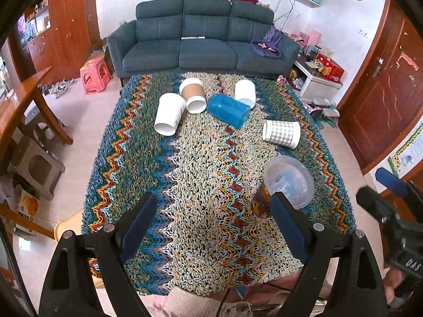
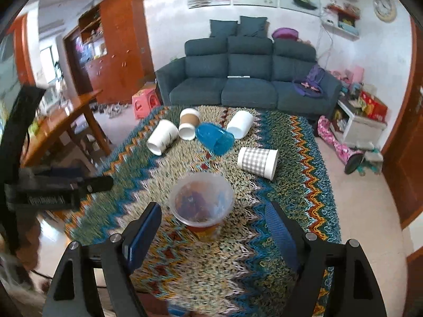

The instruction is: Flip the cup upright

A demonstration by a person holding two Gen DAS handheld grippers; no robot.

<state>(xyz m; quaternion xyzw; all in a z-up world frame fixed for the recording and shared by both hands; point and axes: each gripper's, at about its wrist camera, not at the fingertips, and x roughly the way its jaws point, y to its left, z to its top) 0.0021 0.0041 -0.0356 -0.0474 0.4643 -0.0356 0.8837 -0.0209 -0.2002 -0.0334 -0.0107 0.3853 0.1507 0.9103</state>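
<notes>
A clear plastic cup with a brown printed base point(image 2: 202, 206) stands upright on the zigzag rug-covered table point(image 2: 185, 259), between and just beyond my right gripper's open fingers point(image 2: 212, 211). It also shows in the left wrist view point(image 1: 286, 185), beside that gripper's right finger. Several cups lie on their sides farther back: a white cup point(image 1: 169, 113), a brown-sleeved cup point(image 1: 193, 95), a blue translucent cup point(image 1: 228, 109), a plain white cup point(image 1: 245, 92) and a checked cup point(image 1: 281, 133). My left gripper point(image 1: 211, 206) is open and empty over the rug.
A blue sofa point(image 1: 203, 37) stands behind the table. A wooden table point(image 1: 23, 100) and a pink stool point(image 1: 95, 75) are at the left, a white cabinet with boxes point(image 1: 317, 79) at the right. The right gripper's body shows in the left wrist view point(image 1: 391, 216).
</notes>
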